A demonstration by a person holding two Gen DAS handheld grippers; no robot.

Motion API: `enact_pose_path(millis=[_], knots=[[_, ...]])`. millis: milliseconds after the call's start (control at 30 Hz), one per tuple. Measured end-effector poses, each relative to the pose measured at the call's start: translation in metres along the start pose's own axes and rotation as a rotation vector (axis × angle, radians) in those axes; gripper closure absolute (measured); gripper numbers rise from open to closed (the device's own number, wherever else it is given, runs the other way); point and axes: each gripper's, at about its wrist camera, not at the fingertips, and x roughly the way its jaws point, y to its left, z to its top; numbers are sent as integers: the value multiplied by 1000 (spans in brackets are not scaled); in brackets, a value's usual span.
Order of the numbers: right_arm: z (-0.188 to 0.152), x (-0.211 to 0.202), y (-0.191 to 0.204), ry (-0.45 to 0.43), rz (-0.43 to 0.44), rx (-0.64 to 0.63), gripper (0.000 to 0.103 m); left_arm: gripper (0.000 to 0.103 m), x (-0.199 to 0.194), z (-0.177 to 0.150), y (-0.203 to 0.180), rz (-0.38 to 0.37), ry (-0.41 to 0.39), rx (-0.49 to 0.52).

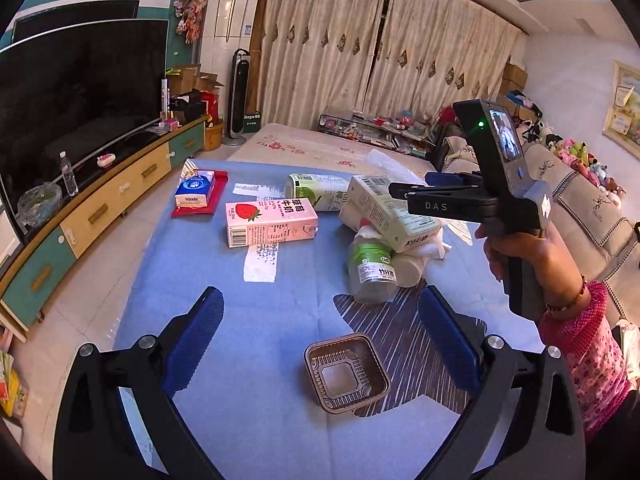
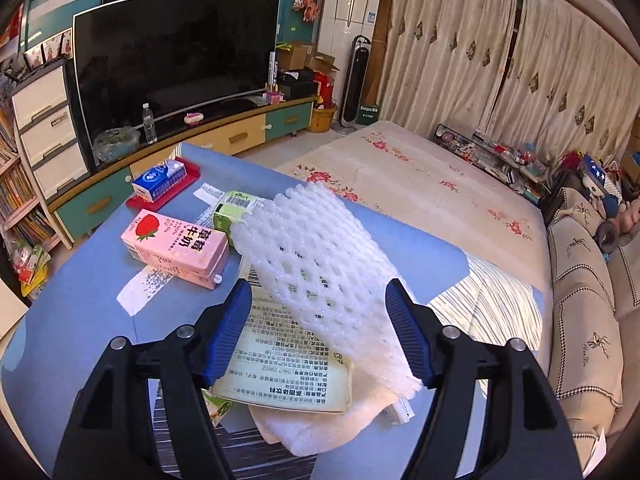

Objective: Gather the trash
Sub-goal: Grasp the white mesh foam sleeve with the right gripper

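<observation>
Worktop (image 1: 208, 360), blue-covered, with a striped sunlit patch, carries all the trash.

Heap at its far right side: pale green carton (image 1: 390, 216) lying tilted over a clear bottle with green label (image 1: 370, 266) and white tissue; a second green carton (image 1: 320, 190) lies behind.

White foam fruit net (image 2: 320, 276) lies across the pale green carton's printed face (image 2: 288, 356), between the right gripper's fingers.

Pink strawberry milk carton (image 1: 270, 222) lies flat, apart from the heap, on a white paper strip.

Blue tissue pack (image 1: 195, 188) sits on a red tray at the far left corner.

Small brown plastic tray (image 1: 346, 372) sits alone, near, between the left gripper's fingers.

Left gripper (image 1: 320, 344): jaws wide apart, nothing clamped, above the tray.

Right gripper (image 2: 318, 332): jaws apart, straddling the net; cannot tell whether the pads touch it.
</observation>
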Motion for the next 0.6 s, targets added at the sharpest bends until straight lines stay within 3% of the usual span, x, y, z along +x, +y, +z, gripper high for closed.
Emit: enact_pose_path(millis=[67, 133, 400, 600], knots=[[-3, 0, -4, 8, 3, 6, 82, 7, 2, -1, -1, -3, 5, -2], [-4, -5, -7, -14, -13, 21, 91, 7, 2, -3, -2, -7, 9, -1], [-9, -66, -45, -133, -5, 107, 94, 7, 6, -3, -15, -16, 19, 23], [-44, -112, -92, -161, -5, 227, 94, 7, 11, -5, -31, -33, 28, 49]])
